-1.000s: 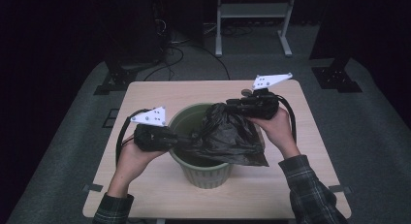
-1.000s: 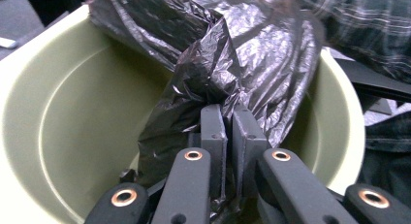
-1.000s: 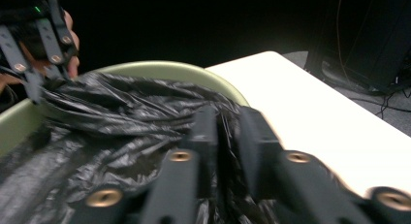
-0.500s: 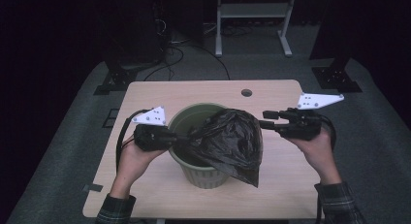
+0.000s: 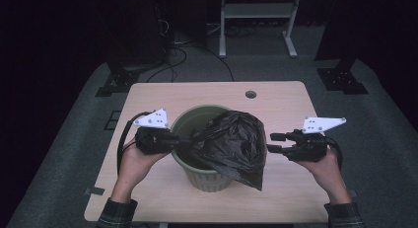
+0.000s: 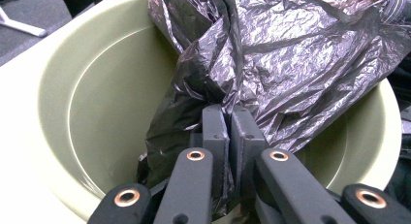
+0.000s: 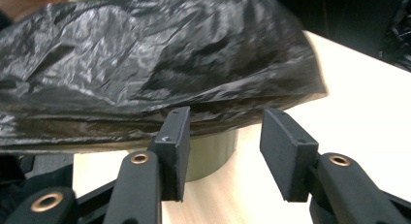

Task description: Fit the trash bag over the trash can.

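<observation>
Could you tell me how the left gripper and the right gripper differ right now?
The left gripper is shut on the black bag over the green bin; the right gripper is open, its jaws having just been opening with nothing between them. The left gripper reaches over the bin's rim; the right gripper sits apart, beside the bag. Both point inward toward the bag.

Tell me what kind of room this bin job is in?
Probably a lab or studio workspace, not a home: a lone light wooden table on grey carpet, loose cables on the floor, and a metal stand frame behind, dark all round.
</observation>
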Demonstrator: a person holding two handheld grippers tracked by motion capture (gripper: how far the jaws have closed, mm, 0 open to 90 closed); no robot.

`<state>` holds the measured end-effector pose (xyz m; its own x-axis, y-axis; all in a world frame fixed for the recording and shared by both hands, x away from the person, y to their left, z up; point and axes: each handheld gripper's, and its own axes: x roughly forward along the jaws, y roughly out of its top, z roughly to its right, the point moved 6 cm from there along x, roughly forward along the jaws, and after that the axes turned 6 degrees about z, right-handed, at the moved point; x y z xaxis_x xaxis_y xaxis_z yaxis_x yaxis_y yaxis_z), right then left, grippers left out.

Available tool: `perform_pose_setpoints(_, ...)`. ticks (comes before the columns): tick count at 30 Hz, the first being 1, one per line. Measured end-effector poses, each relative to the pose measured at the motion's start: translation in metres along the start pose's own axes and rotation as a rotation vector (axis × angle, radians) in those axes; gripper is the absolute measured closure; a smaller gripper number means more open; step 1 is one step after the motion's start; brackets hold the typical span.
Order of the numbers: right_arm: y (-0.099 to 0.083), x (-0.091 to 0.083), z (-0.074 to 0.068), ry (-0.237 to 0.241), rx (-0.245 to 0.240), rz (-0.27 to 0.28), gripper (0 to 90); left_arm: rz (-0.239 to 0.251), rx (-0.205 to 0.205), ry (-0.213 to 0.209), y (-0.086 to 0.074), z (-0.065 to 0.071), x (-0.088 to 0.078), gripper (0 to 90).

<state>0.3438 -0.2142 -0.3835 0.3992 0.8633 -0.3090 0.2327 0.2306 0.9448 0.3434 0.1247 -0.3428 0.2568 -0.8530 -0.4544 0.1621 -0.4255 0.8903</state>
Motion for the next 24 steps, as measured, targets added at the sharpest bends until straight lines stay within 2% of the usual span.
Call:
perform_pose_setpoints(3,0.002,0.005,-0.002,0.013,-0.011,-0.004,52.5,-0.001,-0.003,-0.002,0.000,0.000,0.001,86.1)
perform_pose_setpoints(6,0.005,0.007,-0.003,0.013,-0.012,0.011,52.8,-0.005,0.001,-0.004,0.000,0.001,0.001,85.8)
perform_pose_setpoints(8,0.012,0.010,-0.005,0.032,-0.017,0.035,53.5,-0.008,0.003,-0.004,0.000,0.001,0.003,85.5)
perform_pose_setpoints(11,0.015,0.013,-0.008,0.047,-0.022,0.040,58.3,-0.007,0.004,-0.005,0.000,0.001,0.003,85.1)
perform_pose_setpoints(12,0.017,0.015,-0.009,0.050,-0.028,0.036,62.3,-0.009,0.004,-0.007,0.000,0.001,0.003,85.1)
perform_pose_setpoints(13,0.019,0.020,-0.010,0.076,-0.031,0.033,76.2,-0.011,0.004,-0.007,0.000,0.001,0.003,84.6)
perform_pose_setpoints(16,0.020,0.023,-0.012,0.108,-0.029,0.043,90.0,-0.016,0.008,-0.004,-0.001,0.002,0.003,84.2)
perform_pose_setpoints(21,0.028,0.025,-0.014,0.132,-0.018,0.077,90.0,-0.017,0.010,-0.004,-0.001,0.002,0.003,84.2)
perform_pose_setpoints(24,0.045,0.029,-0.017,0.159,-0.022,0.111,90.0,-0.022,0.013,-0.007,-0.001,0.002,0.004,84.2)
